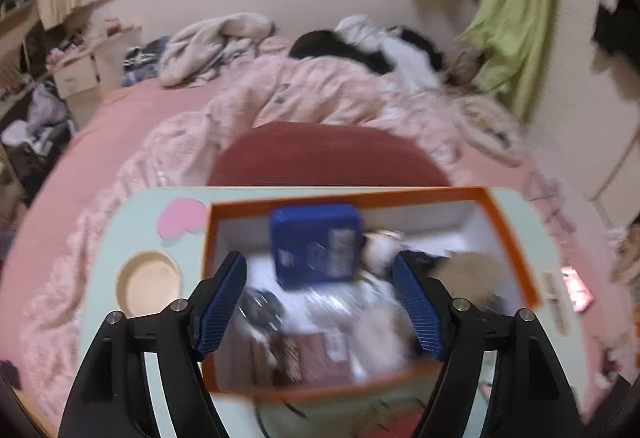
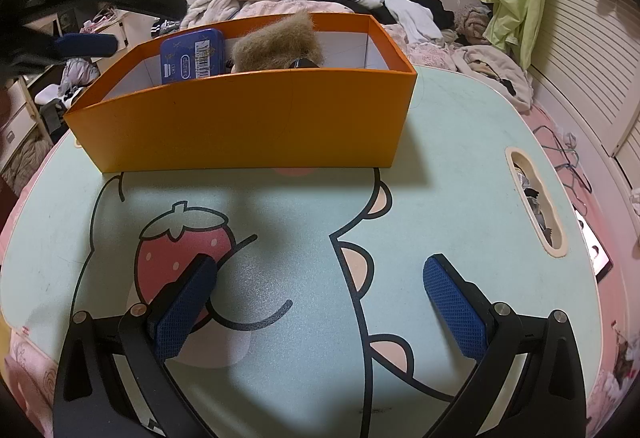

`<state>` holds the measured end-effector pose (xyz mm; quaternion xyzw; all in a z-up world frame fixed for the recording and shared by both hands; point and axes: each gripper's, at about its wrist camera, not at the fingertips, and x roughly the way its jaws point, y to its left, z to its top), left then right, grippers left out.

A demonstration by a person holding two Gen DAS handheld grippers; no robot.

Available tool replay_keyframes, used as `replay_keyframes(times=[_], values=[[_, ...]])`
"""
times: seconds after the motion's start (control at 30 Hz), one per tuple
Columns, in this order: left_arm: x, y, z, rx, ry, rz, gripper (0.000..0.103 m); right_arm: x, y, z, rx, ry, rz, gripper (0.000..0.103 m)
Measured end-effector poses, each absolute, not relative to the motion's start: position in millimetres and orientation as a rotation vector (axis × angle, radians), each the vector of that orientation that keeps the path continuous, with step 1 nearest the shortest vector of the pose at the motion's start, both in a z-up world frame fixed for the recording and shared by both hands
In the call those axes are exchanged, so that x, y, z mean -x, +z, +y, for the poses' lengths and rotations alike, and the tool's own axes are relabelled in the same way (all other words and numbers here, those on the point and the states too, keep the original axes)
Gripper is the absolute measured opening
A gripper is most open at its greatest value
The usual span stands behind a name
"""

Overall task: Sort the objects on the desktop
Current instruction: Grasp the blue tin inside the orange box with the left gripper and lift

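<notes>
The right tongs (image 2: 320,302) gape apart low over the mint cartoon worktop (image 2: 460,174), holding nothing; only the left wrist view looks down into the orange box (image 1: 516,258), where the left tongs (image 1: 320,302) hang apart above blurred clutter; a blue tin (image 2: 192,56), barcode unreadable, leans inside beside a tan furry thing (image 2: 280,38); beyond lies a pink bed (image 1: 132,118).

Inside the orange box (image 1: 516,250), motion blur smears the blue tin (image 1: 316,244) and the heap below it beyond naming. From the right wrist, the box's near wall (image 2: 248,122) hides most contents; the left gripper (image 2: 86,44) beside it is a dark blur.
</notes>
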<state>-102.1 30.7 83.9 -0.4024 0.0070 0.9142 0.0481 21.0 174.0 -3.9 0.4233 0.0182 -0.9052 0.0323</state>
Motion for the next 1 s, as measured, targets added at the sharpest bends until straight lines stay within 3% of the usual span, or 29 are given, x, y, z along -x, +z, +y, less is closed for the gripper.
replay_keyframes(times=[0.07,0.13,0.23,0.3,0.33,0.5,0.77,1.0], values=[[117.0,76.2,38.6,1.291,2.784,0.135,0.085,-21.0,-3.8,174.4,-1.302,-2.786,0.057,0.103],[128.7,68.1,44.1,1.339,2.799,0.203,0.085,-21.3,-3.3,174.9,-1.302,-2.786,0.057,0.103],[145.6,58.4,43.9,1.434,2.802,0.170,0.084,-21.2,-3.6,174.6,-1.300,-2.786,0.058,0.103],[154.3,50.3,40.4,1.505,2.729,0.058,0.067,-21.4,-4.0,174.9,-1.297,-2.786,0.057,0.103],[155.1,48.1,37.7,1.515,2.720,0.031,0.067,-22.0,-3.5,175.1,-1.296,-2.786,0.056,0.103],[134.7,58.5,30.6,1.353,2.694,-0.050,0.067,-21.0,-1.9,175.4,-1.297,-2.786,0.057,0.103],[26.8,124.6,4.9,0.889,2.678,-0.182,0.067,-19.9,-4.5,171.9,-1.296,-2.785,0.055,0.103],[-14.6,70.7,8.7,0.951,2.632,-0.138,0.067,-19.8,-3.8,169.7,-1.309,-2.795,0.052,0.103]])
